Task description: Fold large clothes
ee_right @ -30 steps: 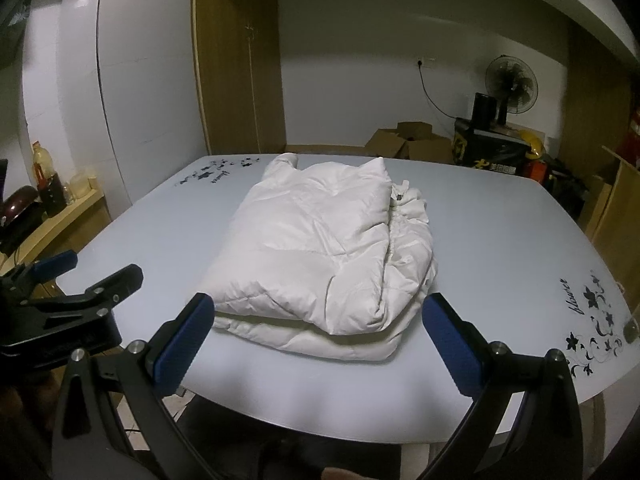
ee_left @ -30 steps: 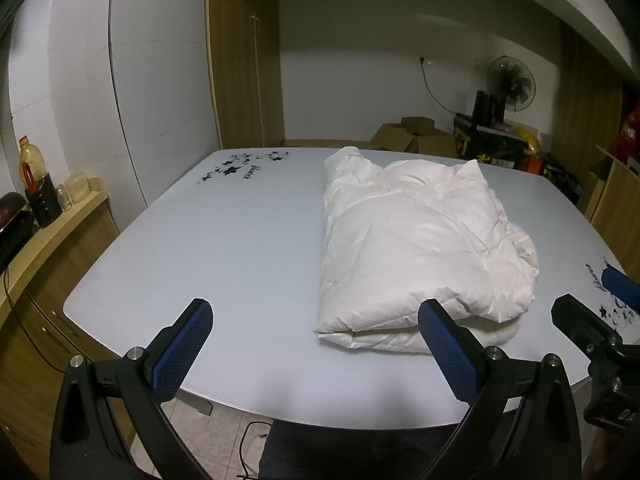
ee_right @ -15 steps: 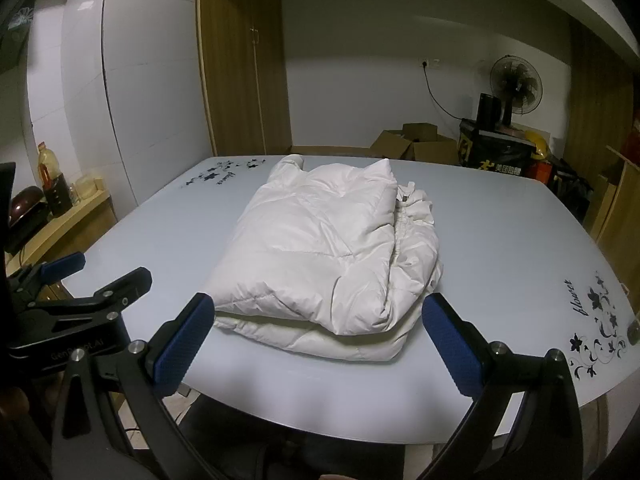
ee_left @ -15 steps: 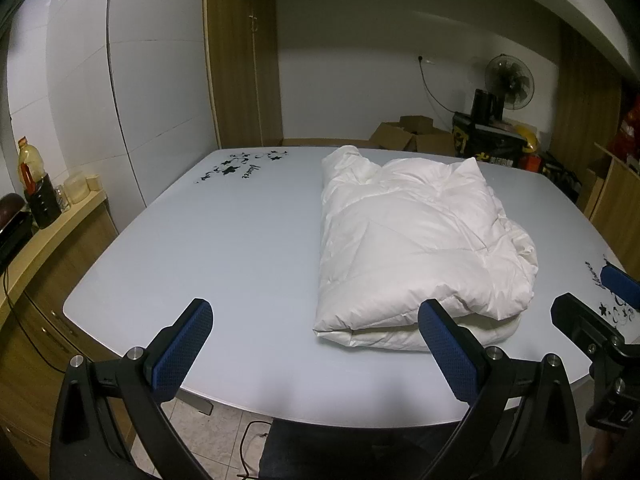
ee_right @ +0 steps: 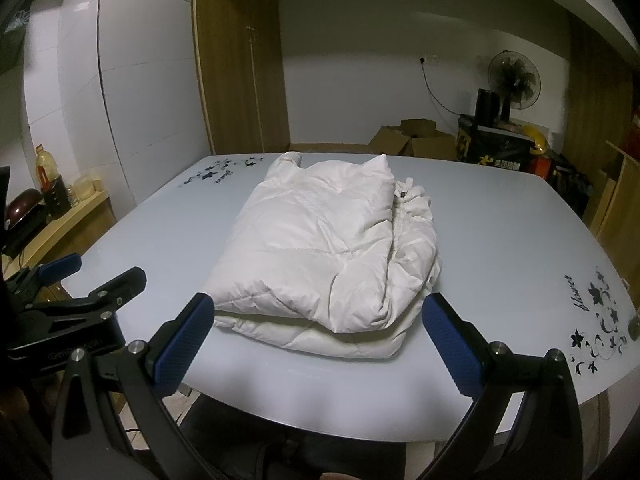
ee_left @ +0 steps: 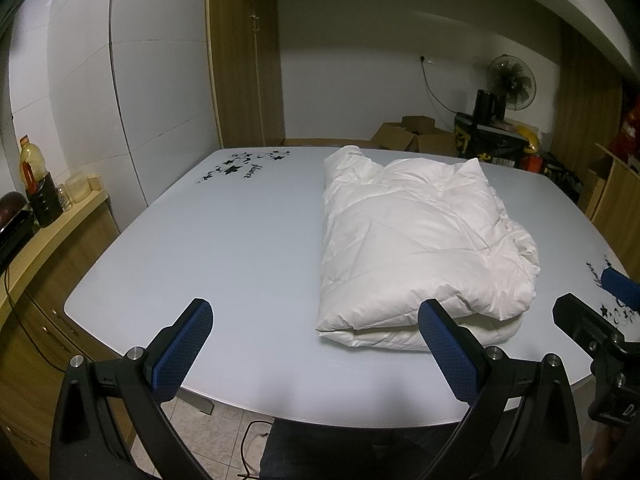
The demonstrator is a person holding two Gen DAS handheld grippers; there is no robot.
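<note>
On the pale tabletop (ee_left: 224,248) the white padded jacket (ee_right: 328,256) lies folded into a thick, squarish bundle, near the front edge. The left gripper (ee_left: 312,344) and right gripper (ee_right: 316,340) both hang wide open and empty, short of the cloth. Folding looks finished (or nearly); any next move would be pressing the puffy top layer flat.

White quilted jacket (ee_right: 320,256), pale blue-grey table (ee_right: 516,240) with black floral decals (ee_right: 596,312), seemingly blue-padded fingers (ee_right: 184,344).
</note>
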